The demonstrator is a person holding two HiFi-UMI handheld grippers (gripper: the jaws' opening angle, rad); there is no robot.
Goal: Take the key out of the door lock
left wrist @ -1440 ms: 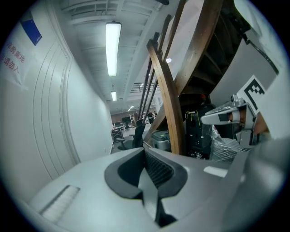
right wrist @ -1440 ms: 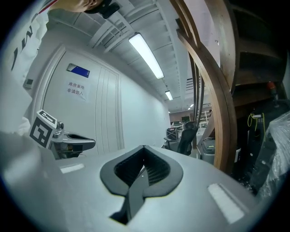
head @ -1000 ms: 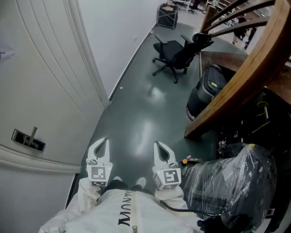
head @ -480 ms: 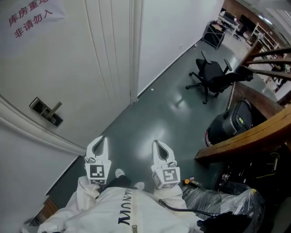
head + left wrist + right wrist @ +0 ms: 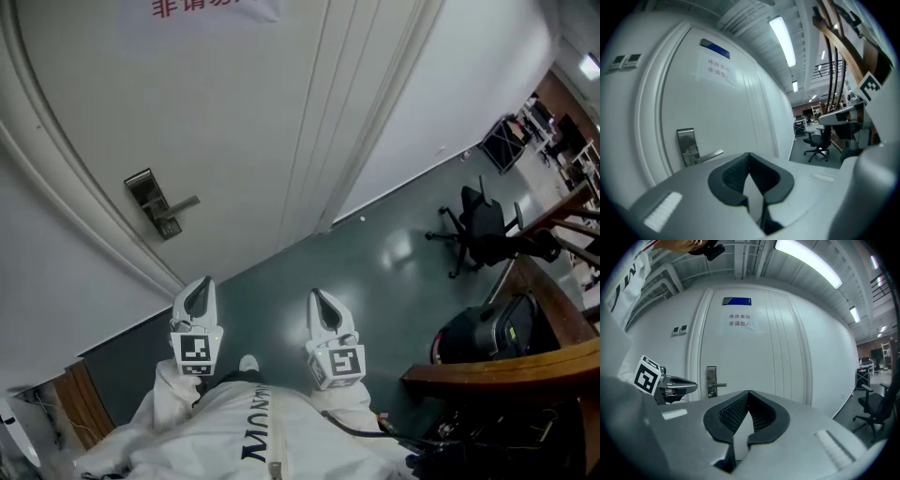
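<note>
Head view: person stands facing a white door (image 5: 244, 122), both grippers held low and side by side over the dark green floor (image 5: 375, 272).

Left gripper (image 5: 202, 286): fingers closed tip to tip, nothing between them. This shows clearly in the left gripper view, where the two dark pads meet at a point.

Right gripper (image 5: 317, 298): the same, fingers closed on nothing. It sits just beside the left gripper, at its 3 o'clock, not touching it.

Door lock (image 5: 153, 199): a metal plate on the door, at about 11 o'clock from the left gripper and well apart from both grippers. A lever handle (image 5: 183, 203) sticks out of the plate toward 3 o'clock. The key is too small to make out in any view; I cannot tell whether it sits in the lock.

Other items:
- Paper sign (image 5: 214, 7) with red characters on the door, at 12 o'clock from the lock, cut off by the frame edge.
- Blue plaque (image 5: 737, 301) above the sign, seen in the right gripper view.
- Two wall switches (image 5: 678, 329) beside the door frame, at 10 o'clock from the lock in that view.
- Black office chair (image 5: 480, 230) on the floor, at 2 o'clock from the right gripper, well apart.
- Wooden railing (image 5: 506, 375) at 4 o'clock from the right gripper.
</note>
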